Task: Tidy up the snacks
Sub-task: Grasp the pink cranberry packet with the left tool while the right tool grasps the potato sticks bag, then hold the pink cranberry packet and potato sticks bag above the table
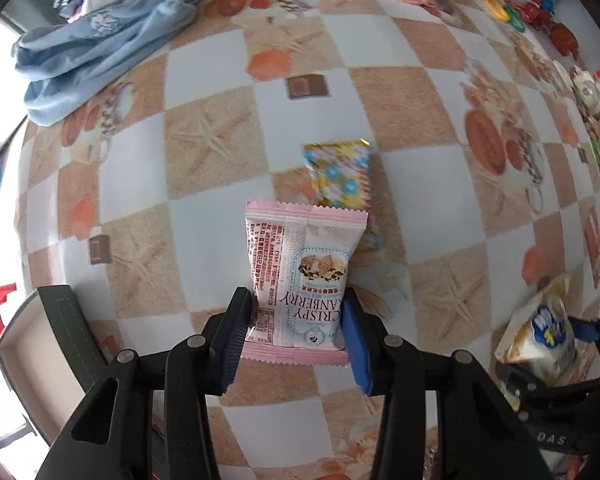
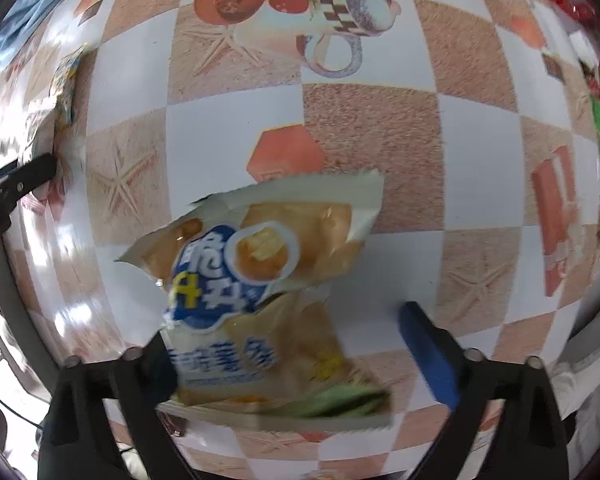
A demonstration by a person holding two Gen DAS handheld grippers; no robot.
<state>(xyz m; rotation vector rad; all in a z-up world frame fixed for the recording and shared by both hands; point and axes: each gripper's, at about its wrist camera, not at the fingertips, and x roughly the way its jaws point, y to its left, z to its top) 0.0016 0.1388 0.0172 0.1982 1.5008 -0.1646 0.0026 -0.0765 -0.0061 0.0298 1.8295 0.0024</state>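
My left gripper (image 1: 296, 332) is shut on a pink-edged cranberry crisp packet (image 1: 300, 276), held just above the checked tablecloth (image 1: 204, 216). A yellow and blue floral snack packet (image 1: 340, 174) lies on the cloth just beyond it. My right gripper (image 2: 296, 344) stands wide, with a beige and blue potato-stick bag (image 2: 260, 280) between its fingers; the bag rests against the left finger (image 2: 156, 364), and the right pad (image 2: 428, 352) stands apart from it. The bag is blurred. The same bag and gripper show in the left wrist view (image 1: 544, 340) at the lower right.
An open cardboard box (image 1: 32, 360) with a dark flap sits at the left edge. A blue garment (image 1: 100, 44) lies at the far left. Packets, toys and clutter (image 1: 540, 20) line the far and right edges of the table.
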